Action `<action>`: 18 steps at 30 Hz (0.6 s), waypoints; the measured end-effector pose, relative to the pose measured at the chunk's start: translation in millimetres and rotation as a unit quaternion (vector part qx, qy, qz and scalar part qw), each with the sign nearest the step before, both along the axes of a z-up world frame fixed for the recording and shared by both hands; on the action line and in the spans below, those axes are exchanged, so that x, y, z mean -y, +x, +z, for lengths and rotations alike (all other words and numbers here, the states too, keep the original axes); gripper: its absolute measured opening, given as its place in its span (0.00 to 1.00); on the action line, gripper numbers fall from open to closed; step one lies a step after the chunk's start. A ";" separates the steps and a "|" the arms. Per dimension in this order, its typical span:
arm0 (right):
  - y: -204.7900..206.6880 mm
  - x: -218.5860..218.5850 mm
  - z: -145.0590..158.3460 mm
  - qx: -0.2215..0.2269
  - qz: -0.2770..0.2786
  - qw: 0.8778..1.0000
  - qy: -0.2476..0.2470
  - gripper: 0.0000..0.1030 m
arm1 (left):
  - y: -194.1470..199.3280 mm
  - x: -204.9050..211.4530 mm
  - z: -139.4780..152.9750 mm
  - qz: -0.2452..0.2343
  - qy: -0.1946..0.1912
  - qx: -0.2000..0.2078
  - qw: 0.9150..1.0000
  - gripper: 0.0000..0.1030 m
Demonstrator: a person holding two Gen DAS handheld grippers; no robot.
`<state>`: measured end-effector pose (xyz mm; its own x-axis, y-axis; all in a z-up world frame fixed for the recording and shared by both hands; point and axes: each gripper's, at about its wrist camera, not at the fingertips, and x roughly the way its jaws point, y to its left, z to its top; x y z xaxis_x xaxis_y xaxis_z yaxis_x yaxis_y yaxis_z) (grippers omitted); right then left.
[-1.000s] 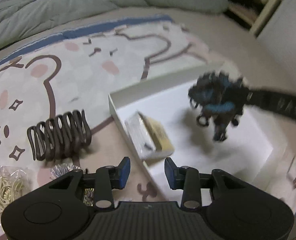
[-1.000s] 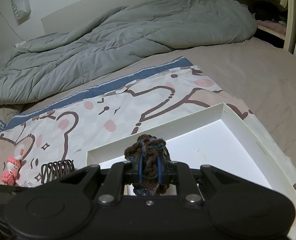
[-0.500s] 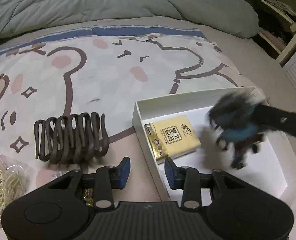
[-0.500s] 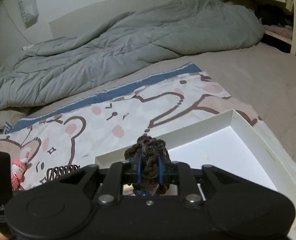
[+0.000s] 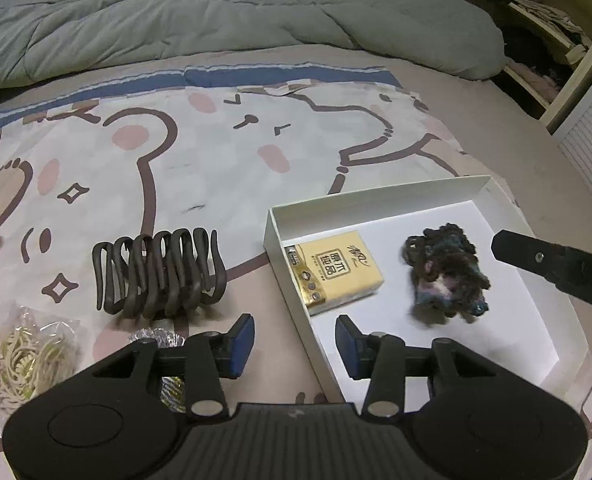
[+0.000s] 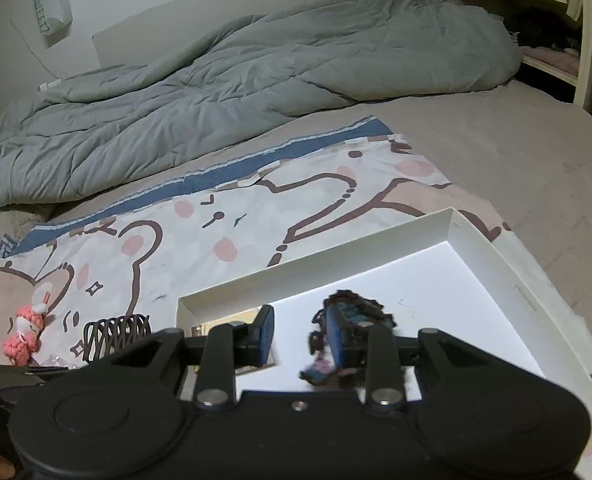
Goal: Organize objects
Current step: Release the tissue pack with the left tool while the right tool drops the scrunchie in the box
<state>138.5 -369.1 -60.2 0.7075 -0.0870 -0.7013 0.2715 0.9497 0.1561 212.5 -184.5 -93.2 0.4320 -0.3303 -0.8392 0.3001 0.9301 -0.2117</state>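
Observation:
A dark brown and blue crocheted piece (image 5: pixel 445 276) lies on the floor of the white box (image 5: pixel 375 196), right of a yellow tissue pack (image 5: pixel 335 268). My right gripper (image 6: pixel 299 334) hangs over the box (image 6: pixel 491 252) with its jaws opening and nothing between the pads. The crocheted piece (image 6: pixel 355 308) shows just past its right finger. One of its fingers (image 5: pixel 543 260) reaches in from the right, apart from the piece. My left gripper (image 5: pixel 294 342) hovers over the box's left wall, jaws opening and empty. A dark wavy hair claw (image 5: pixel 160 276) lies left of the box.
A clear bag of pale rubber bands (image 5: pixel 32 356) and a foil-wrapped item (image 5: pixel 156 338) lie near the left gripper. A pink crochet doll (image 6: pixel 24 336) sits at the far left of the bear-print sheet. A grey duvet (image 5: pixel 216 12) fills the back, and a shelf (image 5: pixel 555 40) stands at right.
The right gripper's jaws parted and let go of the crocheted piece, which now rests in the box. The left gripper's jaws widened, and its view turned slightly.

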 end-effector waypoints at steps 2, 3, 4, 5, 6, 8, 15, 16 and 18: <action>-5.1 2.7 2.4 0.000 -0.003 1.000 -0.002 0.29 | -4.7 -1.5 5.1 -0.001 -0.002 0.004 1.000 0.48; -7.2 4.3 2.7 -0.001 -0.006 1.000 -0.004 0.29 | -7.2 -2.7 7.6 -0.001 -0.002 0.007 1.000 0.49; -9.2 6.2 2.8 -0.006 -0.010 1.000 -0.007 0.29 | -9.5 -4.1 10.0 -0.002 -0.003 0.010 1.000 0.50; -10.2 8.0 2.6 -0.010 -0.014 1.000 -0.010 0.28 | -11.9 -5.2 12.3 -0.003 -0.004 0.012 1.000 0.50; -11.3 10.5 2.0 -0.015 -0.021 1.000 -0.013 0.27 | -14.7 -6.4 14.4 -0.003 -0.006 0.014 1.000 0.50; -13.1 18.6 -0.7 -0.023 -0.041 0.999 -0.012 0.18 | -18.2 -9.9 18.0 -0.002 -0.010 0.017 1.000 0.50; -8.8 51.3 -27.1 -0.058 -0.121 0.991 0.002 0.09 | -19.0 -21.2 24.2 0.002 -0.026 0.021 0.999 0.50; -7.0 54.1 -32.5 -0.066 -0.127 0.990 0.006 0.09 | -18.0 -22.0 23.7 0.002 -0.029 0.020 0.999 0.50; -2.8 56.9 -42.1 -0.080 -0.136 0.987 0.008 0.08 | -15.9 -23.1 21.9 0.000 -0.032 0.017 0.999 0.50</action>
